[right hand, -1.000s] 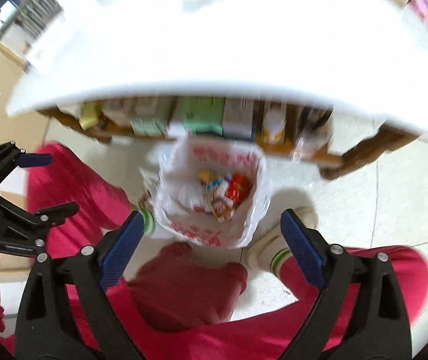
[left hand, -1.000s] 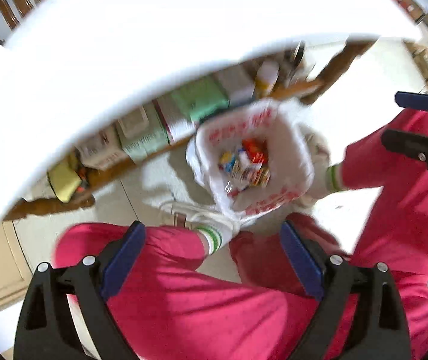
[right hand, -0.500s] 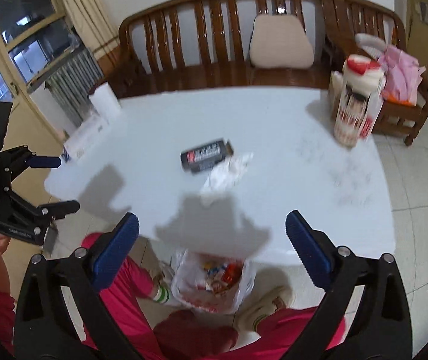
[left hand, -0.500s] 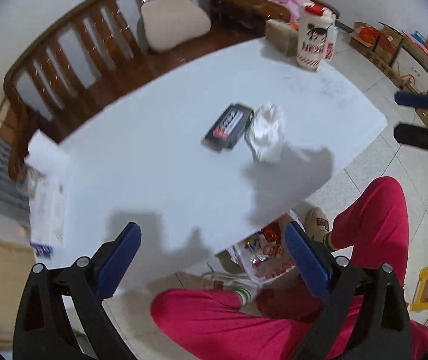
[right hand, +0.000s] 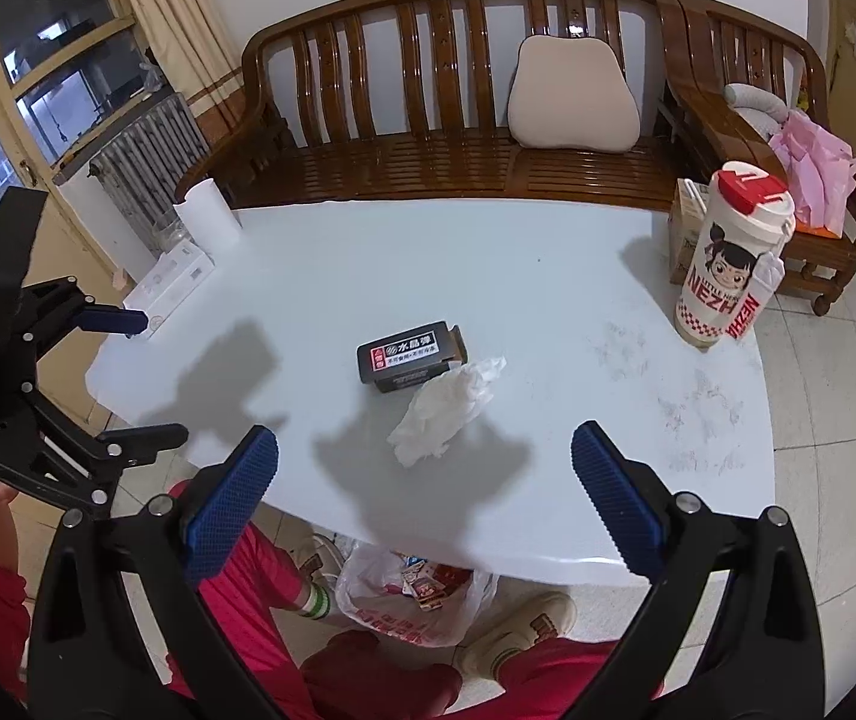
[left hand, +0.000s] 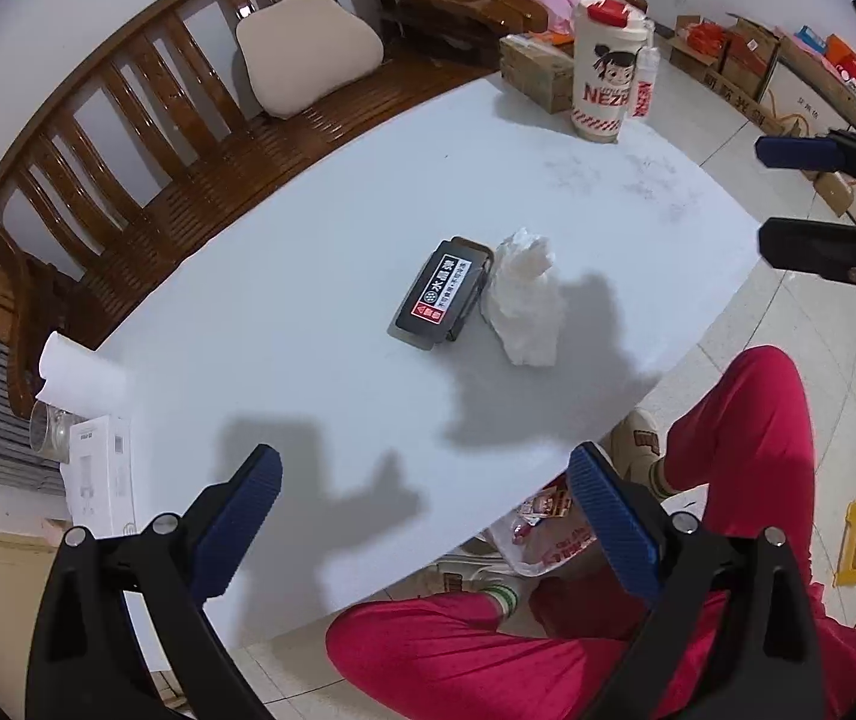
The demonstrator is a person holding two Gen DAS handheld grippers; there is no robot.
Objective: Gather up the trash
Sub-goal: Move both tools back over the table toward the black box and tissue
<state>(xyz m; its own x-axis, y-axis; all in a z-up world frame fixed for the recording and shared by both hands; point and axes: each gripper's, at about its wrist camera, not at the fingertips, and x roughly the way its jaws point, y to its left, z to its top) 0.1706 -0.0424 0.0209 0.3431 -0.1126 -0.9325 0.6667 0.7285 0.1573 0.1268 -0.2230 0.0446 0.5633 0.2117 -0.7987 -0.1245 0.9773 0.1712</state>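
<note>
A crumpled white tissue [left hand: 525,306] [right hand: 443,411] lies mid-table beside a small black box [left hand: 441,293] [right hand: 410,356] with a red and white label. A white plastic trash bag [right hand: 422,597] [left hand: 538,531] holding wrappers sits on the floor under the table's near edge, between the person's feet. My left gripper [left hand: 425,516] is open and empty above the near table edge; it also shows at the left of the right wrist view [right hand: 128,378]. My right gripper [right hand: 425,492] is open and empty, near side of the tissue; it shows at the right of the left wrist view [left hand: 787,198].
The white table [right hand: 547,276] carries a tall Nezha cup [right hand: 730,258] at the far right, a paper roll [right hand: 207,217] and a white box [right hand: 170,282] at the left. A wooden bench [right hand: 457,120] with a cushion stands behind. The person's red-trousered legs sit below.
Both grippers have risen from over the trash bag under the table to above the tabletop. The tissue and black box have come into view. Both stay open.
</note>
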